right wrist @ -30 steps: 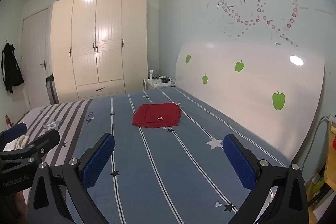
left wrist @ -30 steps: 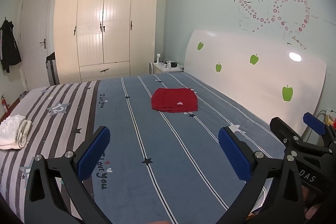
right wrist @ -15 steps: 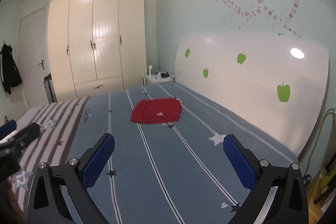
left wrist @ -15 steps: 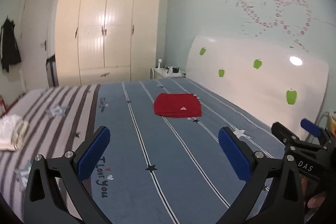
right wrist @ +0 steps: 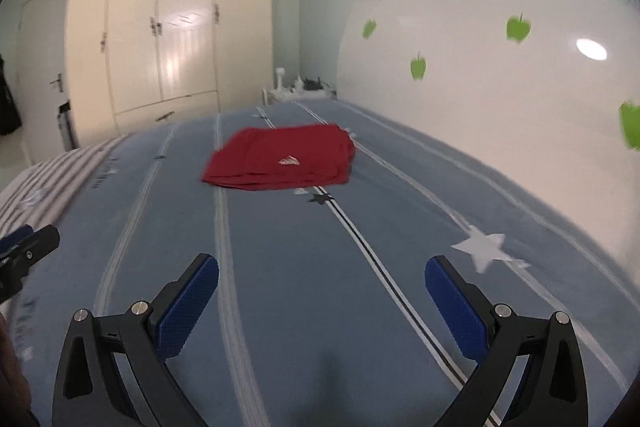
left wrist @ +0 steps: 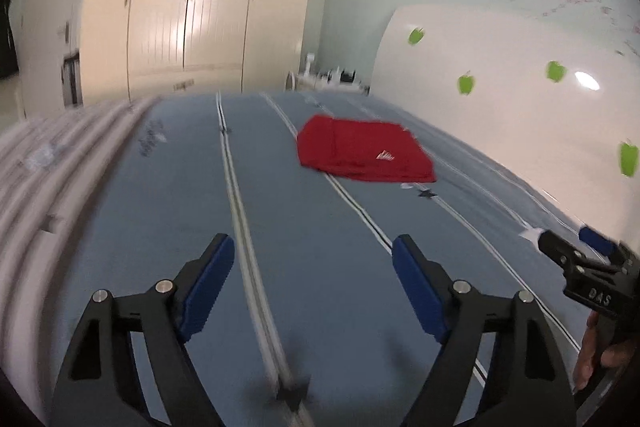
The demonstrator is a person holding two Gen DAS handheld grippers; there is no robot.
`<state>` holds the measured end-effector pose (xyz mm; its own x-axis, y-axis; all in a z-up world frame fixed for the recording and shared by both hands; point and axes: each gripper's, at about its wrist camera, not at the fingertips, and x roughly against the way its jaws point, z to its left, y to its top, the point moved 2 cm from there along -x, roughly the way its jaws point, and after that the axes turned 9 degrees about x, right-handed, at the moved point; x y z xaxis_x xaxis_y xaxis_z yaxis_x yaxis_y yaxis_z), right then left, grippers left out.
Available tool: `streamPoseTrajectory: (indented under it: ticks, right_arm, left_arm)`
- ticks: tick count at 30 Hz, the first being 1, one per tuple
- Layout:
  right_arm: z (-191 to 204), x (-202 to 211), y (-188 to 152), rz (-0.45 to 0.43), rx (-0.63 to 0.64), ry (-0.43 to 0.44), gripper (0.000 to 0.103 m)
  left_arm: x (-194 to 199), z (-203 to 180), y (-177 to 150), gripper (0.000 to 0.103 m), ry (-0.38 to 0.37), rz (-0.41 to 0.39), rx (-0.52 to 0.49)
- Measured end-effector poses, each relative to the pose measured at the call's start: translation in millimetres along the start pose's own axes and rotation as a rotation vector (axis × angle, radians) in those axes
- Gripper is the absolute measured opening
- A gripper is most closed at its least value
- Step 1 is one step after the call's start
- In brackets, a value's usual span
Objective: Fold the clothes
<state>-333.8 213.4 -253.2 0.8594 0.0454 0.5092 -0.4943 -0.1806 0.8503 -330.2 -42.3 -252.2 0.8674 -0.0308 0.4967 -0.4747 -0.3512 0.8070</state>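
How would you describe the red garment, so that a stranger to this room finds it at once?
Look at the large bed with the blue bedcover, before the white headboard with green apples. The red garment lies folded flat on the blue part, toward the headboard. It is the only red thing there and bears a small white logo.

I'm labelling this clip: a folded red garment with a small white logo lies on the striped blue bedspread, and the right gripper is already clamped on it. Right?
Not quite. The right gripper is open and holds nothing; the right wrist view shows the folded red garment lying well ahead of it on the blue bedspread. The rest is right.
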Motion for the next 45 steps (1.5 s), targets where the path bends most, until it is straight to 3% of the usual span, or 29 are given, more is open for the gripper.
streamPoseTrajectory:
  ticks: [7,10,15,19,22,25,27,28,29,30,32,34,40,45]
  right_arm:
    - [-25,-119,15,0.080,-0.018,0.005,0.102]
    - [-33,-165,33,0.100,-0.014,0.025,0.102]
    - [-45,-243,64,0.133,-0.009,0.031,0.102]
    - [-52,-300,85,0.177,-0.010,0.033,0.095]
    - [-57,-334,91,0.237,-0.042,0.053,0.093]
    - [-56,-364,91,0.326,-0.035,0.057,0.092]
    - [-55,-379,87,0.400,-0.031,0.052,0.092]
    - [-56,-379,88,0.388,-0.034,0.058,0.090]
    - [-55,-378,89,0.376,-0.037,0.069,0.076]
    - [-54,-377,92,0.362,-0.037,0.093,0.067]
    - [-49,-374,96,0.347,-0.030,0.128,0.023]
    - [-43,-366,101,0.338,-0.036,0.160,0.005]
    - [-11,-283,104,0.256,-0.019,0.239,0.004]
    - [53,-160,75,0.220,0.049,0.363,0.004]
  left_arm:
    - [-130,-24,10,0.075,0.066,0.112,-0.001]
    - [-172,-34,23,0.075,0.092,0.108,-0.024]
    - [-260,-44,60,0.072,0.115,0.148,-0.013]
    - [-324,-44,85,0.070,0.155,0.191,-0.036]
    - [-364,-36,86,0.059,0.199,0.299,-0.015]
    - [-376,-37,89,0.058,0.219,0.300,-0.025]
    - [-379,-38,89,0.051,0.227,0.301,-0.034]
    - [-379,-39,90,0.034,0.230,0.296,-0.038]
    - [-378,-39,91,0.009,0.233,0.290,-0.043]
    - [-376,-40,92,0.000,0.223,0.289,-0.048]
    - [-371,-42,95,0.000,0.200,0.283,-0.065]
    - [-352,-45,97,0.000,0.183,0.254,-0.095]
    - [-251,-11,117,0.000,0.144,0.201,-0.049]
    - [-129,57,98,0.000,0.182,0.204,-0.026]
